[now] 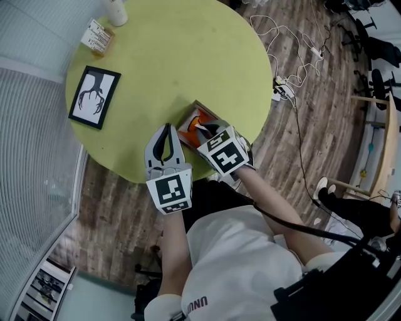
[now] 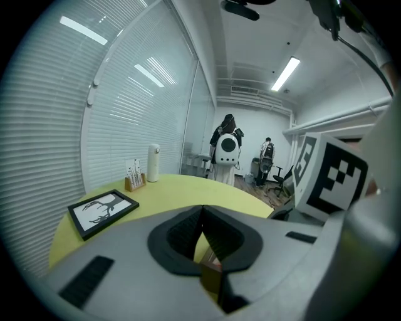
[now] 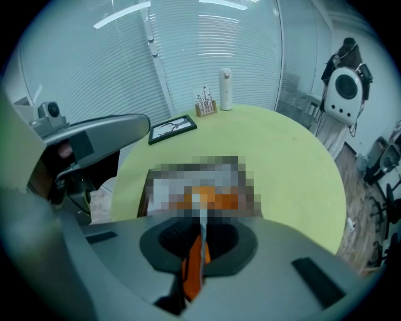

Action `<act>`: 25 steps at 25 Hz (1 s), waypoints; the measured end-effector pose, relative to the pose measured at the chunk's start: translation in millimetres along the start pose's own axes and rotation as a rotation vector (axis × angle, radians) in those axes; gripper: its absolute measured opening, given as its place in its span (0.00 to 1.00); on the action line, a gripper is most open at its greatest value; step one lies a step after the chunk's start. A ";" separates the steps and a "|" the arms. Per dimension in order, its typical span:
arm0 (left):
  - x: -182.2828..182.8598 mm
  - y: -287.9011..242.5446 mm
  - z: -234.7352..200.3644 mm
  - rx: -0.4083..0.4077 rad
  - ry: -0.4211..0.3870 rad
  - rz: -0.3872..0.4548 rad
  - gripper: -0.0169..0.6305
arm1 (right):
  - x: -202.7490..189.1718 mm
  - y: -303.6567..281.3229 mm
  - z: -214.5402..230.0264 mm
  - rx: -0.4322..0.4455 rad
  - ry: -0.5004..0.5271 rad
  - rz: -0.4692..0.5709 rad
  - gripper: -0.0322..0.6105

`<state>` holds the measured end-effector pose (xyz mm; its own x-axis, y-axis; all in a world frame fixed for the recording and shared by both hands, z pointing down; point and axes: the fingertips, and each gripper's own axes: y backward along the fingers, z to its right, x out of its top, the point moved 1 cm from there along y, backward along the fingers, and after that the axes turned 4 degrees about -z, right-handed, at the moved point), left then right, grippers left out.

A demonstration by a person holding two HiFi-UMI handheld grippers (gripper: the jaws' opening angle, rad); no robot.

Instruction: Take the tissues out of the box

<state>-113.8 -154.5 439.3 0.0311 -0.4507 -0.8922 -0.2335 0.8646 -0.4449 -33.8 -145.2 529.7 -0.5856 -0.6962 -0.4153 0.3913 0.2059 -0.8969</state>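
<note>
Head view: the box [image 1: 190, 123], orange and white, lies on the round yellow-green counter [image 1: 188, 56], at the rim closest to the person. The right hand-held gripper [image 1: 207, 130] points steeply down onto the box, its tips at the opening. The left hand-held gripper [image 1: 164, 143] sits just left of the box, jaws drawn together. A framed picture [image 1: 94, 96] lies well left of the box. Far beyond the box, across the counter, stand a card holder [image 1: 98, 36] and a white bottle [image 1: 116, 11].

Left gripper view: the left hand-held gripper [image 2: 202, 210] has its jaws meeting at the tips, with nothing pinched between them. A corner of the box [image 2: 210, 268] shows through the gap under the tips. The picture [image 2: 102, 210], holder [image 2: 135, 177] and bottle [image 2: 153, 162] stand beyond the box, to the left.

Right gripper view: the right hand-held gripper [image 3: 200, 231] is closed tight on a thin white tissue [image 3: 202, 216] that runs up from the box [image 3: 188, 197] straight into the jaws. An orange strip [image 3: 194, 263] sits between the jaws beside the tissue; what it is cannot be told. The box lies just ahead of the tips, and the rest of the tissue stays inside it.
</note>
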 end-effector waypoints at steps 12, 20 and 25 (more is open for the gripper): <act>3.7 7.1 1.9 0.010 0.000 0.016 0.05 | 6.1 15.7 -0.7 0.005 -0.009 0.044 0.08; 3.0 12.5 -0.1 0.023 0.004 0.023 0.05 | 6.8 23.4 -3.3 0.007 -0.011 0.062 0.08; 3.8 15.4 -1.0 0.029 -0.002 0.031 0.05 | 7.1 27.6 -4.3 0.006 -0.006 0.080 0.08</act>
<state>-118.3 -143.1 429.1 0.0266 -0.4234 -0.9056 -0.2064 0.8840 -0.4194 -30.2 -141.5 501.3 -0.5477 -0.6819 -0.4848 0.4411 0.2570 -0.8599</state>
